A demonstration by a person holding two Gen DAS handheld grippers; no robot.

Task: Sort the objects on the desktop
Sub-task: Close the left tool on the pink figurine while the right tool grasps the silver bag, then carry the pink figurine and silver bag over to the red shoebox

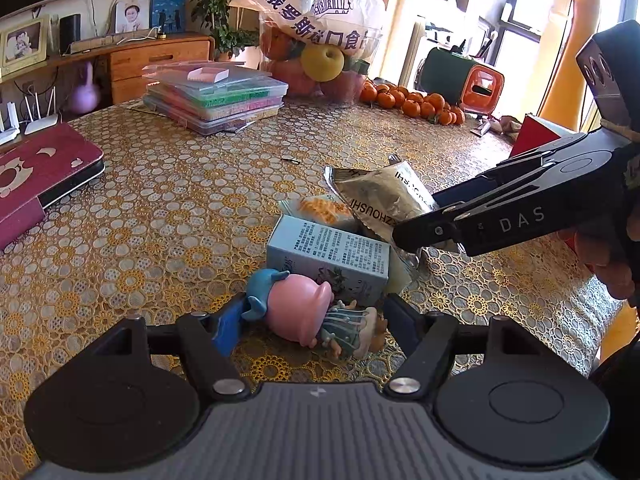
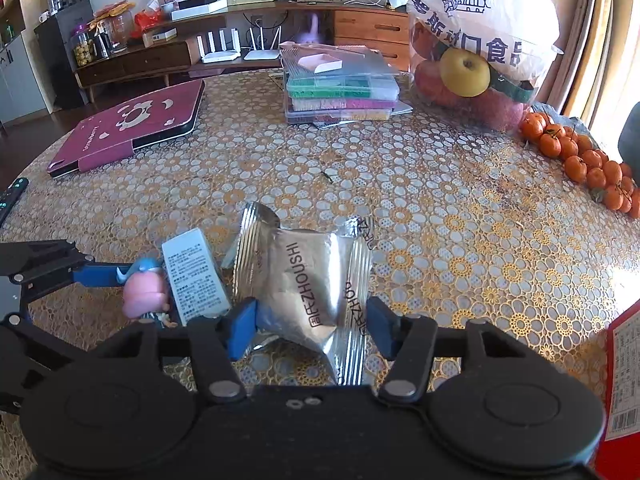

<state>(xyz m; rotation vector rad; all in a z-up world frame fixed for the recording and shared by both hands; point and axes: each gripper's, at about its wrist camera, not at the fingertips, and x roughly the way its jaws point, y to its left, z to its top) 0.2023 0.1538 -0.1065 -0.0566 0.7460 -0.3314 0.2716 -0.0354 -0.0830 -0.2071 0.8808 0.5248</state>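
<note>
The right gripper has its blue-padded fingers set either side of a crinkled silver foil snack packet, pressing its sides, so I judge it clamped on the packet. The left gripper straddles a small plastic figurine with a pink head and blue cap lying on its side; the fingers stand apart and whether they touch it I cannot tell.

Just behind the figurine lies a pale blue printed cardboard carton, with an orange-patterned sachet beyond it — all four items bunched together on the gold lace-patterned tablecloth. Sorting looks barely begun: nothing sits apart in a group of its own.

Further off, a clear plastic tub holds apples and a yellow pear under a white printed bag, while stacked clear compartment boxes hold coloured beads — loose tangerines sit beside the tub.
</note>
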